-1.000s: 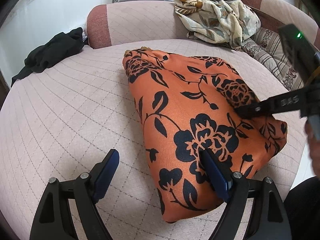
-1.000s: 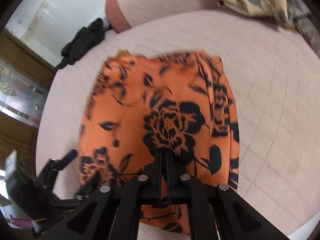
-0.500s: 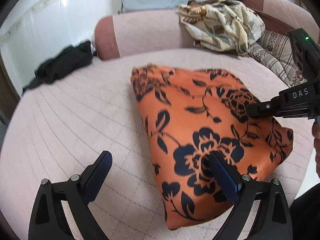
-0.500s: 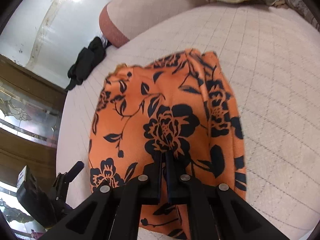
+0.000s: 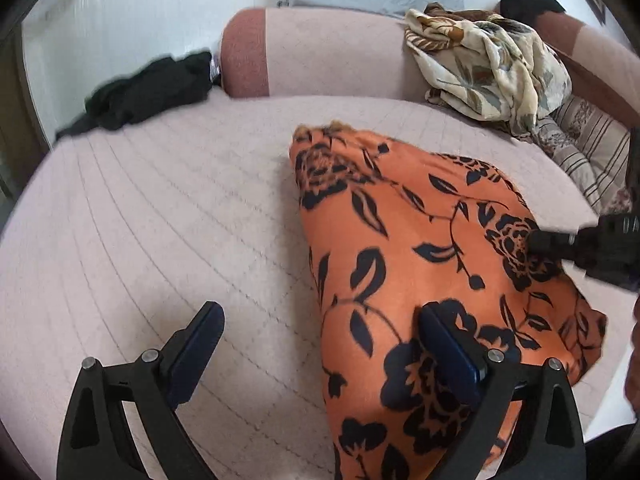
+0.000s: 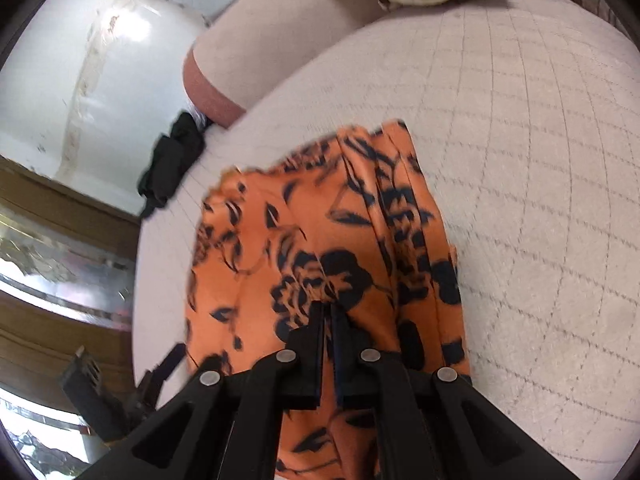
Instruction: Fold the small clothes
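Quilted cushion bears orange floral cloth, its near edge cut off.

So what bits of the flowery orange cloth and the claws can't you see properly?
- Orange black-flowered cloth: near end cut off by the bottom edge, left wrist view.
- Same cloth, right wrist view: blurred, and the shut right claw hides whether it pinches a fold.
- Left claw, open: one finger covers cloth beneath.
- Cream leaf-print fabric: crumpled, type unclear.

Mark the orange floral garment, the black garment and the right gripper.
orange floral garment (image 5: 420,248), left wrist view, its middle.
black garment (image 5: 148,94), left wrist view, crumpled centre.
right gripper (image 6: 329,312), right wrist view, between its fingers' tips.
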{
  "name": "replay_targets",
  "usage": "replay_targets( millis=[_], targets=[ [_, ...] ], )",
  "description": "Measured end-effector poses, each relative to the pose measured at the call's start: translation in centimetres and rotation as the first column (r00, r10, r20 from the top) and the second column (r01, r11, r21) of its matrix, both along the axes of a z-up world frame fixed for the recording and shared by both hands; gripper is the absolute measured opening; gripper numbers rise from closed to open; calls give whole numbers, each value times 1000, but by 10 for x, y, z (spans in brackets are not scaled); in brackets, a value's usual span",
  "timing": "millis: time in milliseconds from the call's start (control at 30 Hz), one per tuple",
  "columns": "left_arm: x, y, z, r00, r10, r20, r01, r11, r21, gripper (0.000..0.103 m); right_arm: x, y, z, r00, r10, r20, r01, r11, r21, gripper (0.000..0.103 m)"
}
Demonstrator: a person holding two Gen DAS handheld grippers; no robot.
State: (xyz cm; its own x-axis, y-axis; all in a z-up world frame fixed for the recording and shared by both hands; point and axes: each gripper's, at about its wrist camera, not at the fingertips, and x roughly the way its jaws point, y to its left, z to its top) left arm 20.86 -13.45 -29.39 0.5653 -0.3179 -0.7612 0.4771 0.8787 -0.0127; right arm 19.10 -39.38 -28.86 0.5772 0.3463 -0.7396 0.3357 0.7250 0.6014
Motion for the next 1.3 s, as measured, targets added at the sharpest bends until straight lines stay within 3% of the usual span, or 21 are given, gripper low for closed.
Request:
replay_targets(
  millis=[167, 233, 300, 567, 633, 667, 733, 767, 800, 1067, 1300],
  targets=[
    [3, -7, 4, 998, 40, 45, -40, 999, 11, 99, 10, -9, 15, 988, -103, 114, 108, 993, -38, 8],
    [8, -10, -3, 999, 42, 19, -42, 999, 19, 99, 21, -14, 3, 991, -117, 61, 120, 992, -37, 10],
    [11, -12, -7, 999, 46, -5, -46, 999, 9, 99, 34, -19, -23, 993, -120, -15, 120, 992, 40, 10],
    [14, -13, -7, 999, 49, -19, -49, 999, -11, 99, 26, -35, -17, 993, -115, 15, 111, 978, 174, 10],
    [14, -13, -8, 999, 50, -21, -50, 999, -15, 99, 21, -42, -12, 993, -115, 40, 105, 976, 190, 16],
    [14, -13, -8, 998, 51, -22, -51, 999, -16, 99, 20, -45, -10, 992, -116, 54, 103, 975, 195, 23],
    [15, -14, -8, 998, 51, -26, -52, 999, -18, 99, 13, -51, -5, 989, -122, 80, 103, 971, 214, 48],
    [16, -14, -8, 998, 51, -27, -51, 998, -19, 99, 11, -54, -3, 987, -130, 90, 107, 969, 224, 78],
    [16, -15, -8, 998, 51, -29, -51, 999, -19, 99, 6, -59, -1, 982, -154, 110, 126, 965, 231, 83],
    [19, -18, -9, 998, 15, -67, -16, 1000, -24, 99, -2, -84, -1, 982, -164, 96, 140, 966, 216, 83],
    [35, -11, -20, 965, -38, -260, 3, 991, -134, 99, -1, -93, -16, 994, -104, 45, 91, 970, 225, 83]
  ],
)
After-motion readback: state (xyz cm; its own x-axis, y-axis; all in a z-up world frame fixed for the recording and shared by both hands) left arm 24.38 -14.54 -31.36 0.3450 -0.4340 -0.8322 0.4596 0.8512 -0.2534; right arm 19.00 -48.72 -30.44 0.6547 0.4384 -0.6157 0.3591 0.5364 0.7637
